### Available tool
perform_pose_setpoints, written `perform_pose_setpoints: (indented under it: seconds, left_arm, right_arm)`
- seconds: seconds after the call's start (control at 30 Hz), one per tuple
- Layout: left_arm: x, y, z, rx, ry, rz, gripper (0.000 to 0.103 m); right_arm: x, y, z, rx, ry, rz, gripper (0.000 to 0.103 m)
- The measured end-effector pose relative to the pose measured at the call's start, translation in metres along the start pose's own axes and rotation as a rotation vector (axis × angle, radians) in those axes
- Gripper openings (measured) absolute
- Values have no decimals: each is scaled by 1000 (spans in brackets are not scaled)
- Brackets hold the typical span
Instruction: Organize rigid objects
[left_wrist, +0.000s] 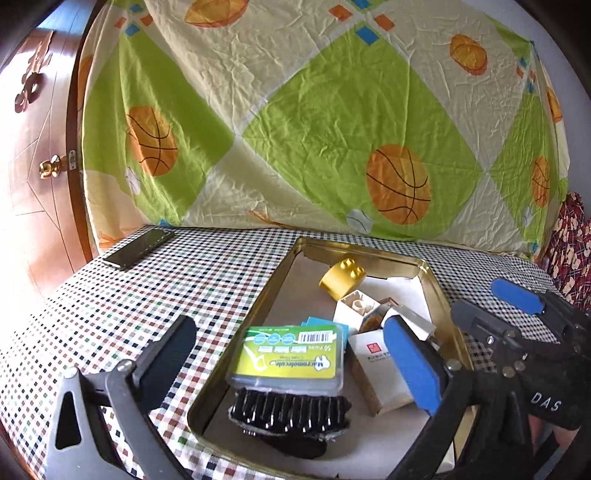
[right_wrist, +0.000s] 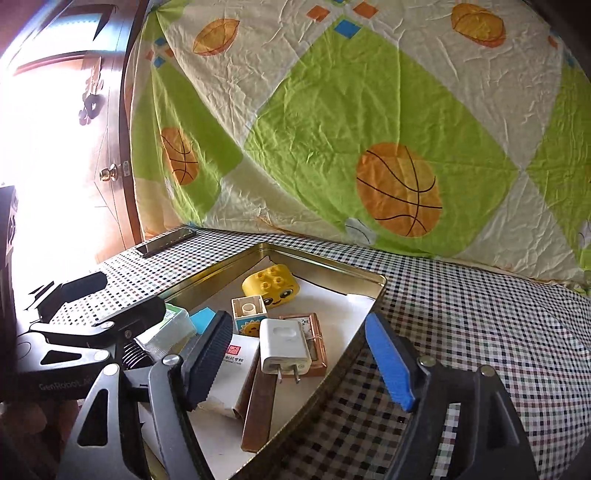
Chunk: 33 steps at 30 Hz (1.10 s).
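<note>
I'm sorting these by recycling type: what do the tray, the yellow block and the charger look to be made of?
The tray looks like thin metal with a shiny gold finish: its walls mirror the contents. The yellow block seems moulded plastic, smooth and slightly glossy, with round studs. The charger appears to be matte white plastic with two bare metal prongs.

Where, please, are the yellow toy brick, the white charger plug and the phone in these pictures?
yellow toy brick (right_wrist: 271, 284): right wrist view, on its studded top.
white charger plug (right_wrist: 284, 345): right wrist view, on its flat white face.
phone (left_wrist: 140, 247): left wrist view, on its dark screen.
</note>
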<state>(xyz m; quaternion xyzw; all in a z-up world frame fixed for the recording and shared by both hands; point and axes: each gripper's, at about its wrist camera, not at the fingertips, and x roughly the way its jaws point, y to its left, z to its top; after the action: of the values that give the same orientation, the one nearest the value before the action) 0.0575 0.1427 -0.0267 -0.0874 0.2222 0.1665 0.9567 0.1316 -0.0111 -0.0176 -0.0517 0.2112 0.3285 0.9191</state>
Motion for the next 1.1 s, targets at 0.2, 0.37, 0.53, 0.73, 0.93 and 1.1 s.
perform_pose_setpoints:
  seconds: [0.2,0.37,0.53,0.73,0.93,1.1]
  left_arm:
    - [-22,-3,-2,3,-6,-10,103]
    - [-41,-2,4,2,-27,-3,103]
    - [-55,3,9,-11,-42,-5,103]
    - [-58,7,7,-7,-42,20,103]
    - [-59,7,4,14,-59,47,103]
    - [-60,4,3,26,-66,44,103]
  right_arm:
    - [-21,-1,1,20,-28,-3,79]
    - [-44,4,10,14,-73,2,79]
    - [-63,15,17,-10,-111,11,81]
    - [-68,24,14,-25,-114,14,83]
    - [-69,24,10,-21,-110,15,83]
    - [-69,22,8,-19,-106,17,83]
